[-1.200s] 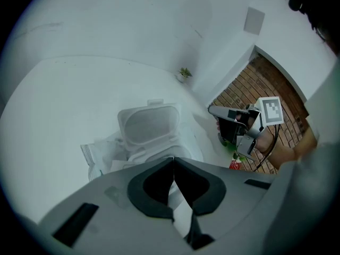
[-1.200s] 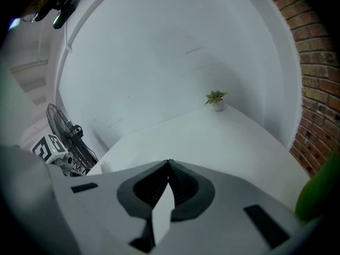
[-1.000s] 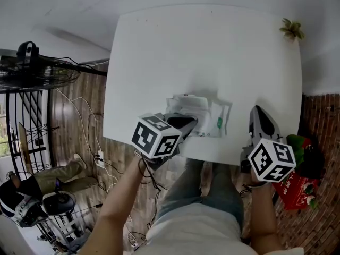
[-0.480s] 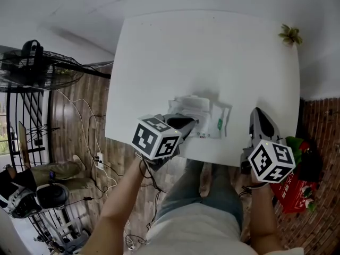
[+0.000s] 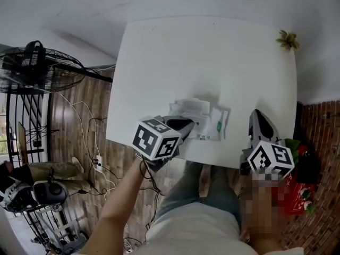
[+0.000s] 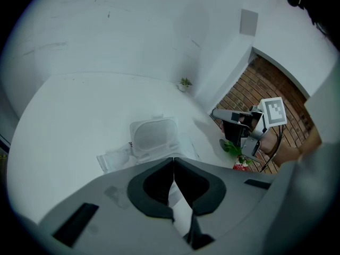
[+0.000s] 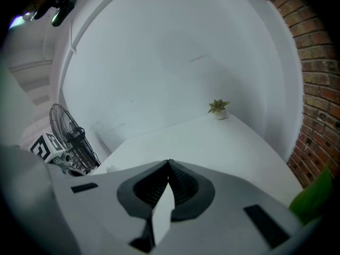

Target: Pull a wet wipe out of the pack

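Note:
The white wet wipe pack (image 5: 215, 122) lies near the front edge of the white table (image 5: 212, 57), with its clear lid (image 5: 190, 108) flipped open. In the left gripper view the lid (image 6: 154, 137) stands just beyond the jaw tips. My left gripper (image 5: 192, 123) rests at the pack's near left end. Its jaws (image 6: 173, 158) are shut over the pack's opening, and I see nothing pinched between the tips. My right gripper (image 5: 257, 111) hovers to the right of the pack, off it, near the table's front right corner. It is shut (image 7: 169, 162) and holds nothing.
A small potted plant (image 5: 287, 39) stands at the table's far right corner. A black fan (image 5: 37, 70) and cables are on the wooden floor to the left. A red box (image 5: 295, 193) lies on the floor at the right, by a brick wall (image 6: 249, 89).
Both grippers and the pack keep their places. Only the head view has shifted slightly.

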The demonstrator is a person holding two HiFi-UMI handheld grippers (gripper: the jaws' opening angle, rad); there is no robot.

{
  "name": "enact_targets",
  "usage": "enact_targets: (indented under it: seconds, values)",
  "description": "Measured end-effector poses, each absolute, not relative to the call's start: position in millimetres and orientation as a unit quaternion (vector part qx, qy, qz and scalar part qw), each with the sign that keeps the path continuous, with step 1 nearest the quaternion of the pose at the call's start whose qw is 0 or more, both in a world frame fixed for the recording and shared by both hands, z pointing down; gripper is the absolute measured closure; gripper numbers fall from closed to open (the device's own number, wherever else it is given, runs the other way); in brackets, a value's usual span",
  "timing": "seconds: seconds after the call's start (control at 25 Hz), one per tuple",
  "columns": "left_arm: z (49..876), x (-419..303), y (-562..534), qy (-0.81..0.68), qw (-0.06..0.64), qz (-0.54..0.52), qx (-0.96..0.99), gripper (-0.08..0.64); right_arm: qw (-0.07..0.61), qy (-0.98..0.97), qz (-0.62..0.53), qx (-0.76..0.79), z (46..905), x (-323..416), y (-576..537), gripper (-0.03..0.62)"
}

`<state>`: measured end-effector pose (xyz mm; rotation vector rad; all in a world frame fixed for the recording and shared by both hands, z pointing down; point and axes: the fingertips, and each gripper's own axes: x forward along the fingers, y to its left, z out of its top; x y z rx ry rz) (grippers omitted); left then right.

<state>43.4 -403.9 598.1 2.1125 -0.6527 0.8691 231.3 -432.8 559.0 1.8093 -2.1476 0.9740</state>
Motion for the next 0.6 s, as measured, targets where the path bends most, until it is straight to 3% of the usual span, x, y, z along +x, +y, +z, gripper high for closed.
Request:
enact_targets:
  seconds: [0.6]
  values:
    - [584.5,40.8,-405.1,-0.270,0.359,0.331,0.830,0.546,0.080,-0.727,0.314,0.605,543.9,231.3,-433.7,0.591]
